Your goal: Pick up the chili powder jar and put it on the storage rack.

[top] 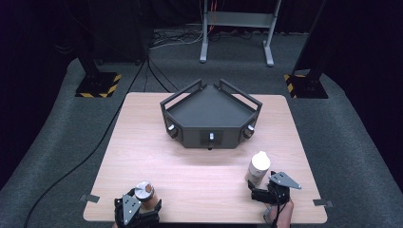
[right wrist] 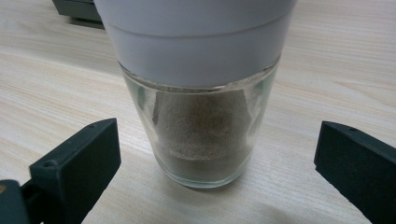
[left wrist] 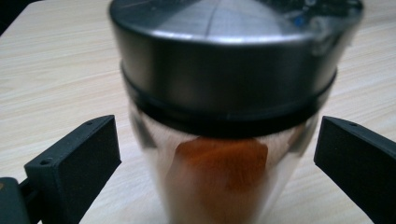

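Two upright glass shakers: metal-capped (top: 144, 191), white-capped (top: 259, 167), well apart.

Light falls from overhead onto the bench (top: 204, 166), which stands bright while the room around it sinks into near black. Shadows under things are short and soft. The high view is small and grainy. In the left gripper view the metal-capped jar (left wrist: 229, 112) is blurred, with pale glare on its lid. The white-capped jar (right wrist: 201, 93) sits sharper, its cap washed out.
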`<control>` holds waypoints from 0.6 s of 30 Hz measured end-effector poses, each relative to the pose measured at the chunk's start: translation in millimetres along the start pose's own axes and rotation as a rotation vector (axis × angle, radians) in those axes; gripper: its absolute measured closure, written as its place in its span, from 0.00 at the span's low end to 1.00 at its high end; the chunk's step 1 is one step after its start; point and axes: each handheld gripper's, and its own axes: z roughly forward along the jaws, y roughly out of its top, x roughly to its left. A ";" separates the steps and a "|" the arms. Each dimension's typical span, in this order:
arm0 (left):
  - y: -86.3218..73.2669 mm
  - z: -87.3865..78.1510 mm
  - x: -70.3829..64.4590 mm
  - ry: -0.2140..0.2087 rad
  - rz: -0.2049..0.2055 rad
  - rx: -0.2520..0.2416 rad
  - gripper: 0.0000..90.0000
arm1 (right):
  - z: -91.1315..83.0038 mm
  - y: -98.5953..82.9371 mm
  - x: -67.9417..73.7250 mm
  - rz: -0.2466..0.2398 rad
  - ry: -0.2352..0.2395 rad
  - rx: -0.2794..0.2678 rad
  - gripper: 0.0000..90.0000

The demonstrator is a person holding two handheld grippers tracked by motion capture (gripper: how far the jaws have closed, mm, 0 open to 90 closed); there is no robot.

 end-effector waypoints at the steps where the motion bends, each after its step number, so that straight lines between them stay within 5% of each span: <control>1: 0.5 2.7 -0.9 0.000 -0.007 0.001 0.00 | -0.1 0.3 0.2 0.001 0.000 0.002 0.00; 14: -5.5 5.9 0.1 0.013 -0.050 -0.006 0.35 | 0.3 0.9 0.5 -0.005 0.001 0.006 0.00; 18: -7.7 5.8 -1.4 0.017 -0.050 -0.015 0.35 | -0.1 0.2 0.3 -0.005 0.002 0.002 0.00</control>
